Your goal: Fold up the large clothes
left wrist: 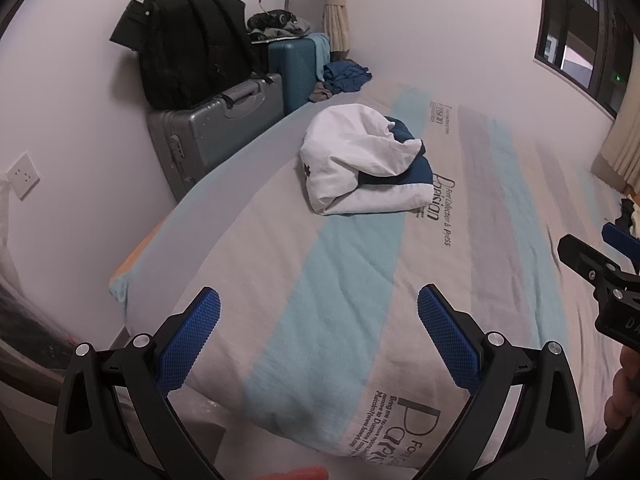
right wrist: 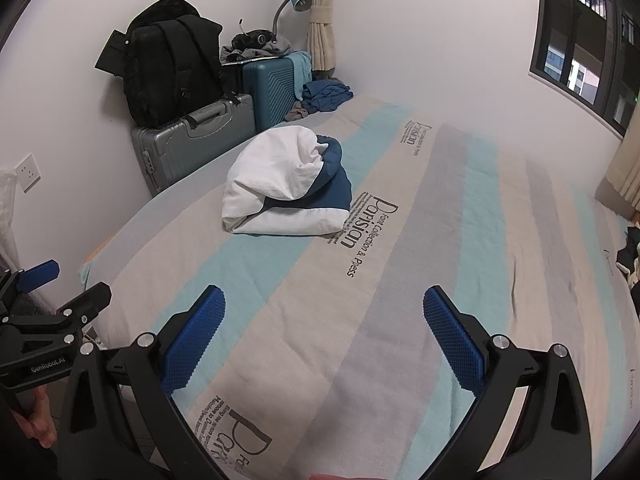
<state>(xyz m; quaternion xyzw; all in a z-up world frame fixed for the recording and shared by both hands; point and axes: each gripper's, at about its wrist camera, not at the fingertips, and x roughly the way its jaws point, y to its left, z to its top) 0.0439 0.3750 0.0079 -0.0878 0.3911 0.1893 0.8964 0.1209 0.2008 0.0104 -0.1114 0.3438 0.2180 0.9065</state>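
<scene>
A white and navy garment (left wrist: 356, 162) lies in a loosely folded bundle on the striped bed cover (left wrist: 320, 304), toward the far left side; it also shows in the right wrist view (right wrist: 286, 188). My left gripper (left wrist: 318, 308) is open and empty above the bed's near corner, well short of the garment. My right gripper (right wrist: 324, 306) is open and empty above the near part of the bed (right wrist: 440, 280). The right gripper shows at the right edge of the left wrist view (left wrist: 588, 264), and the left gripper shows at the left edge of the right wrist view (right wrist: 60, 292).
A grey suitcase (left wrist: 216, 128) with a black backpack (left wrist: 188, 52) on it and a teal suitcase (left wrist: 296, 68) stand left of the bed by the wall. Blue clothes (left wrist: 346, 76) lie at the bed's far end. A window (left wrist: 588, 28) is on the right wall. Dark items (right wrist: 630, 256) lie at the bed's right edge.
</scene>
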